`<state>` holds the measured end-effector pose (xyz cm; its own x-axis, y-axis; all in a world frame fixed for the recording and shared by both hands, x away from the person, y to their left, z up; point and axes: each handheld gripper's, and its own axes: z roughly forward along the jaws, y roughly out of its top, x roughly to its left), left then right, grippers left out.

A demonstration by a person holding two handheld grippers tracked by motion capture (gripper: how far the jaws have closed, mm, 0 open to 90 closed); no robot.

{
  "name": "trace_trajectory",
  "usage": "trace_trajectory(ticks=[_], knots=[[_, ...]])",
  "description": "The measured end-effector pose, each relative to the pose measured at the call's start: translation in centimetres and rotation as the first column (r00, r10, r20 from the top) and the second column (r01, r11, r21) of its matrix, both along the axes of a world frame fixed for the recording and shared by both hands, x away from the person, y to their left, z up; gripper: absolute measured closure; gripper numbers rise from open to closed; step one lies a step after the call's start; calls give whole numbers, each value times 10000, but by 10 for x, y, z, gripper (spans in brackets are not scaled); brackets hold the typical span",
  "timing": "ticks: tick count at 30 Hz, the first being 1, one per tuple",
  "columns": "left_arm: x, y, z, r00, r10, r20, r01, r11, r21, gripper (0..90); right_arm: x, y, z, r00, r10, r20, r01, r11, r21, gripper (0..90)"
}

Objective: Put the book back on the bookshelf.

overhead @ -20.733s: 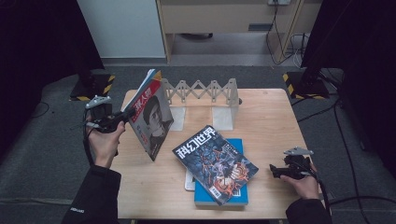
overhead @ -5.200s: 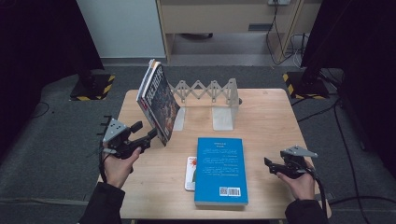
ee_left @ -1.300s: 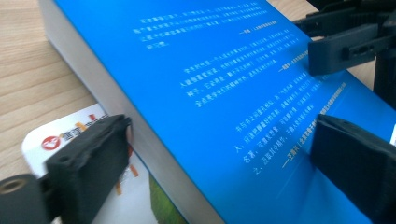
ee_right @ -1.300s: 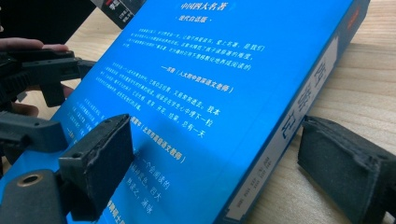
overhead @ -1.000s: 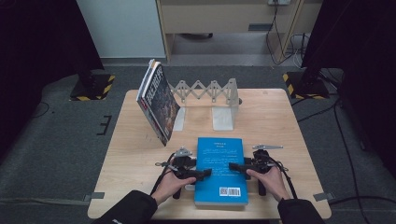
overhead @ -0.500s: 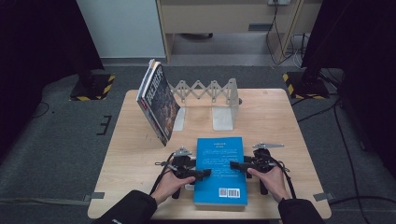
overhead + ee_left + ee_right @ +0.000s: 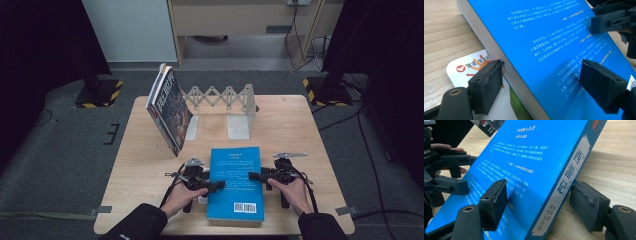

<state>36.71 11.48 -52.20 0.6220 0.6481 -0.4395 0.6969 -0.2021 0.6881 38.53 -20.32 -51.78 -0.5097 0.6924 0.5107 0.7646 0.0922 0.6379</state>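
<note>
A thick blue book [image 7: 235, 185] lies flat at the table's front middle, back cover up. My left gripper [image 7: 215, 186] straddles its left long edge. In the left gripper view one pad [image 7: 491, 80] butts against the page edge and the other pad [image 7: 599, 85] lies on the cover [image 7: 554, 37], so the left gripper [image 7: 541, 80] is shut on the book; its jaws have just been closing. My right gripper [image 7: 255, 176] straddles the spine side. There the right gripper [image 7: 539, 200] stands open around the book [image 7: 529, 170], its jaws just closing in.
A thin white booklet [image 7: 466, 72] lies under the book's left edge. Two magazines [image 7: 170, 110] lean against the left end of an expanding rack [image 7: 225, 97] at the back, with a pale bookend [image 7: 240, 125] beside it. Bare wooden table [image 7: 300, 130] stretches to the right.
Since five seconds ago both hands have come in from the table's sides to the book's long edges. Over the last second they have hardly shifted, and the right jaws have narrowed.
</note>
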Motion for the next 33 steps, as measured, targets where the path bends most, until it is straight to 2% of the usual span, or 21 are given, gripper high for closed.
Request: trace_trajectory(ticks=[7, 11, 20, 29, 33], knots=[[1, 0, 1, 9999, 117, -108, -117, 9999, -4, 204, 1, 0, -5, 9995, -143, -289, 149, 9996, 219, 278], [1, -2, 2, 9997, 218, -70, -218, 9997, 59, 213, 1, -2, -5, 9994, -21, -350, 26, 9999, 130, 266], [2, -4, 5, 9996, 240, -158, -238, 9996, 163, 254, 1, -4, -3, 9993, 70, -379, -70, 10000, 0, 264], [2, -6, 6, 9999, 21, -145, -19, 9999, 166, 273, 2, -8, -1, 9987, 180, -472, -189, 9997, -176, 263], [0, -6, 5, 10000, 67, -59, -66, 9998, 176, 273, -1, -7, -5, 9994, 46, -340, -47, 10000, -45, 210]])
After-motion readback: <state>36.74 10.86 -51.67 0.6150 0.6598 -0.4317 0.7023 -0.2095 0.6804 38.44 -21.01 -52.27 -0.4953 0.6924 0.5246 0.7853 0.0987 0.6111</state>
